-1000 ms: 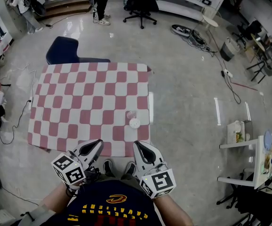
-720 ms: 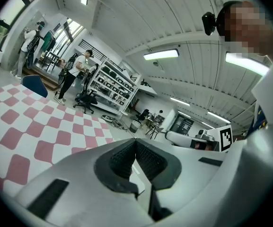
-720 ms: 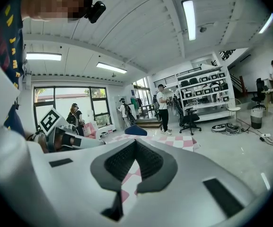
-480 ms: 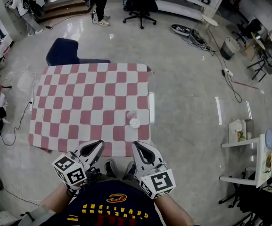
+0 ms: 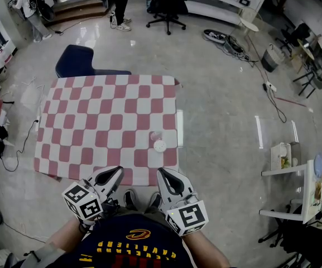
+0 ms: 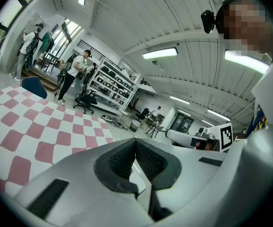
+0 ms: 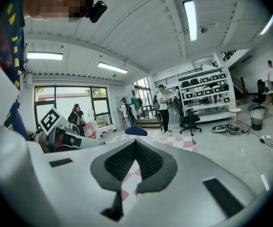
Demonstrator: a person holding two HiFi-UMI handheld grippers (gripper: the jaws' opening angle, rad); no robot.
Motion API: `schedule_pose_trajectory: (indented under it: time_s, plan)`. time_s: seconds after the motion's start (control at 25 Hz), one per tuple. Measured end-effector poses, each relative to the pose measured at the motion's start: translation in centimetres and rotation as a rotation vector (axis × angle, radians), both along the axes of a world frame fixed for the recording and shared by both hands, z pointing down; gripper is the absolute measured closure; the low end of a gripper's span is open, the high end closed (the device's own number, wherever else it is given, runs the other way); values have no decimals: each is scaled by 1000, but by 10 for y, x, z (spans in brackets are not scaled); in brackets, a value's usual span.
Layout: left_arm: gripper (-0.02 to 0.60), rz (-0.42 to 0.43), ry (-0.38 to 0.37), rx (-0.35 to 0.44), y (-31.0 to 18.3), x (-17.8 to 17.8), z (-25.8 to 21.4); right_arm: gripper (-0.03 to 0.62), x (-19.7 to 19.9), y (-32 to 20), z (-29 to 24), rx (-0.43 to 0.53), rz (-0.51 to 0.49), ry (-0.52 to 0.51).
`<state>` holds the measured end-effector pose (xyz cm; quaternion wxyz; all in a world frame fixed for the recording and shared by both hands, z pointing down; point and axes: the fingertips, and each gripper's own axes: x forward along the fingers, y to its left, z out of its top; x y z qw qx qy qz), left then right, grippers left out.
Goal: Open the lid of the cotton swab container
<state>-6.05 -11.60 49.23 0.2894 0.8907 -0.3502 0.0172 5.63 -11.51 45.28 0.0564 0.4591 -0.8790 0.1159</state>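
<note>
A small round cotton swab container with a white lid stands on the red-and-white checked tablecloth, near its front right corner. A clear round piece sits just behind it. My left gripper is held low at the table's front edge, left of the container, shut and empty. My right gripper hangs just in front of the container, also shut with nothing between its jaws. In the left gripper view the jaws meet over the cloth. In the right gripper view the jaws are closed too. The container shows in neither gripper view.
A dark blue chair stands behind the table. People and an office chair are far back. Cables cross the floor at right; a white side table with clutter stands at the right edge.
</note>
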Motion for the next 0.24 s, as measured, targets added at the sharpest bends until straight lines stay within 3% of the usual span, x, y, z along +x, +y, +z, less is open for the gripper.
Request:
schedule_pose_trajectory:
  time_s: [0.24]
  plan:
    - [578,12,-12,1,0,2,0,583,0,-1,1,-2,2,-1]
